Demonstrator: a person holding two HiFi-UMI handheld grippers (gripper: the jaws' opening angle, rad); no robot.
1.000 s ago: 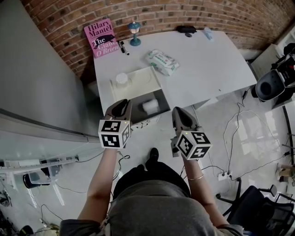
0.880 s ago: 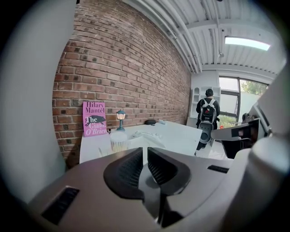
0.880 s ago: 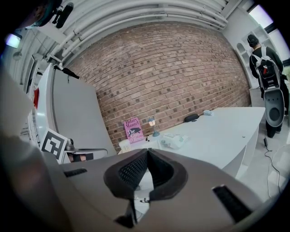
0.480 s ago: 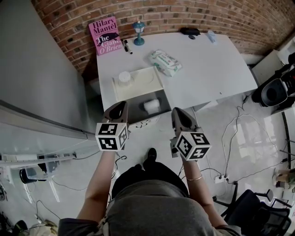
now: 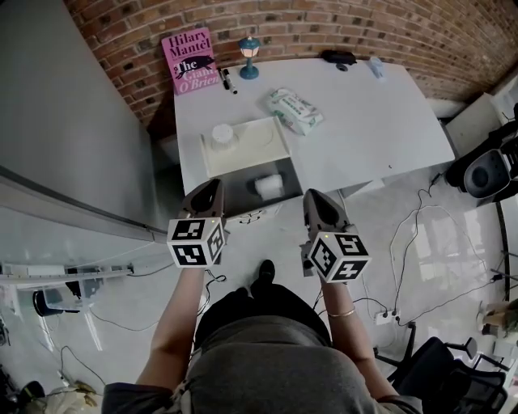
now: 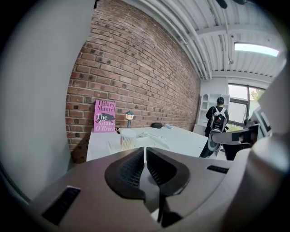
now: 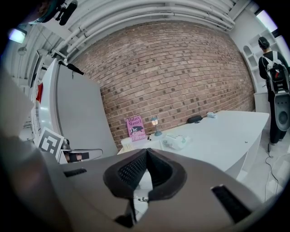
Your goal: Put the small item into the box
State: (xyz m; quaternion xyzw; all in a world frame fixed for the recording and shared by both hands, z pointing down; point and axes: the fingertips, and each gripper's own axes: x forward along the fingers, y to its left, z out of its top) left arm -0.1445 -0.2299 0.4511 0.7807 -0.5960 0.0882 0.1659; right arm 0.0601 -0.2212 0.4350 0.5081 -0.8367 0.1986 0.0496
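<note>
One small white roll inside the single grey box, at the near edge of the white tabletop; one cream tray just behind. Toward the far edge: one wipes pack, one pink book, one lamp. Brick wall beyond, pale floor below. Left gripper and right gripper fingers closed, empty

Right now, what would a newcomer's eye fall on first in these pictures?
The pink book stands out, leaning on the brick wall at the white table's far left corner. Nearer, the left gripper and the right gripper are held side by side short of the table, jaws shut on nothing, marker cubes toward the camera.
</note>
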